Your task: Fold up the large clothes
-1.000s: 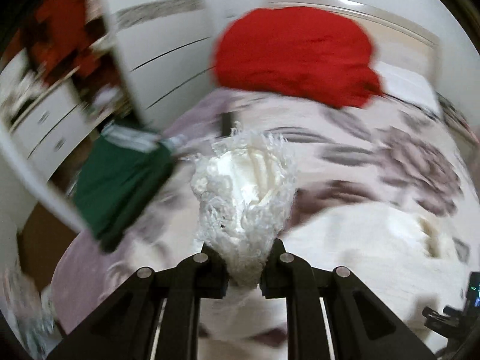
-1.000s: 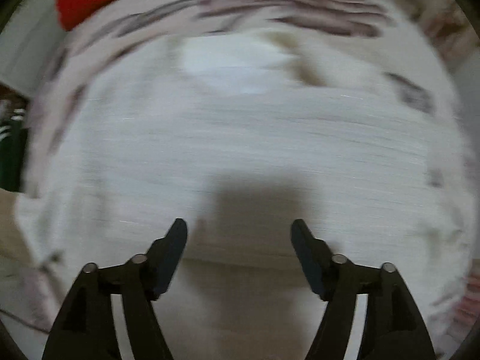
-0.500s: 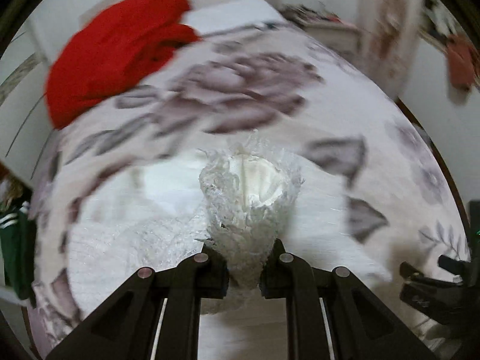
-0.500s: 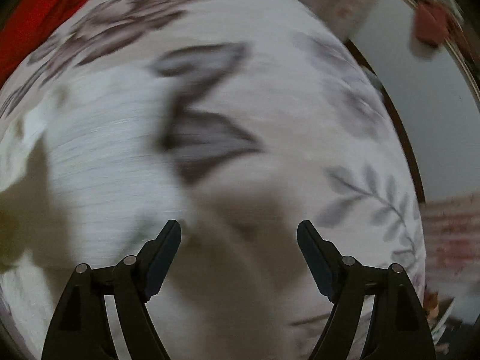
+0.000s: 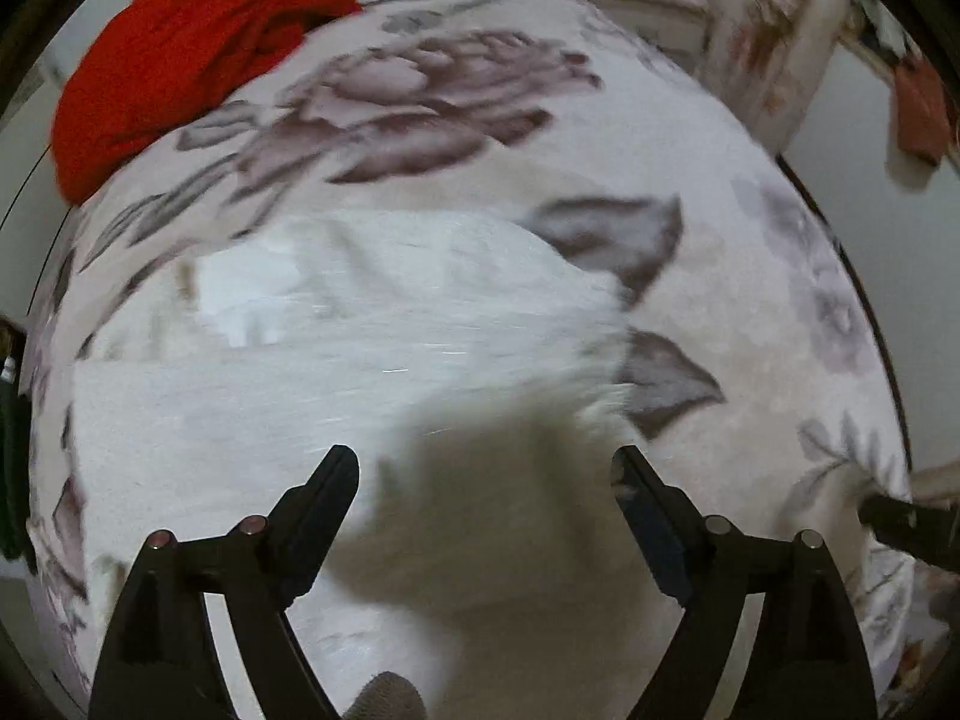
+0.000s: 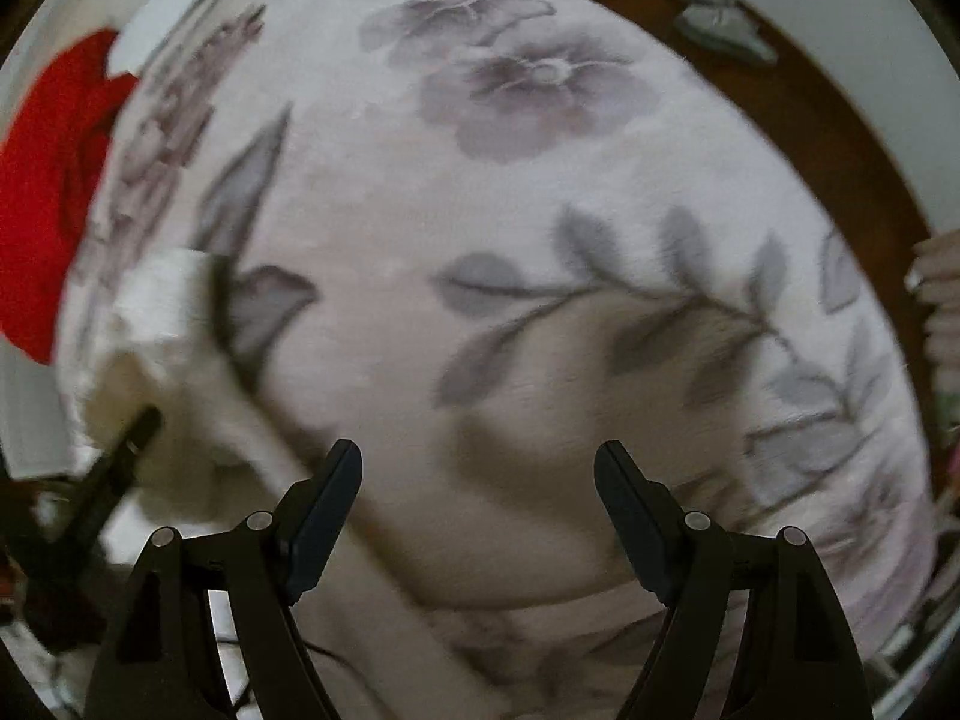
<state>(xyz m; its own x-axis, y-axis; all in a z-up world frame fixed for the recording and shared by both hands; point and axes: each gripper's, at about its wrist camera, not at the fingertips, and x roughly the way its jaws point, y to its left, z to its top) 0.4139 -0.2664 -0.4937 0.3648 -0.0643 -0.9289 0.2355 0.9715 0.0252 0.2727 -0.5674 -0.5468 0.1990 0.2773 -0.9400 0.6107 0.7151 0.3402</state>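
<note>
A white fuzzy garment (image 5: 372, 336) lies spread flat on the floral bedspread (image 5: 456, 102). My left gripper (image 5: 483, 468) is open and empty, hovering just above the garment's near right edge. In the right wrist view only the garment's right edge (image 6: 162, 324) shows at the left. My right gripper (image 6: 477, 462) is open and empty above bare bedspread (image 6: 540, 192), to the right of the garment. The left gripper's body (image 6: 114, 474) shows at the lower left of that view.
A red garment (image 5: 180, 42) is heaped at the bed's far left, also in the right wrist view (image 6: 54, 180). A dark green garment (image 5: 9, 468) hangs at the left edge. Brown floor (image 6: 810, 120) runs along the bed's right side.
My left gripper has opened and let go of the white garment, which now lies flat on the bed. My right gripper has swung right, off the garment and over bare bedspread.
</note>
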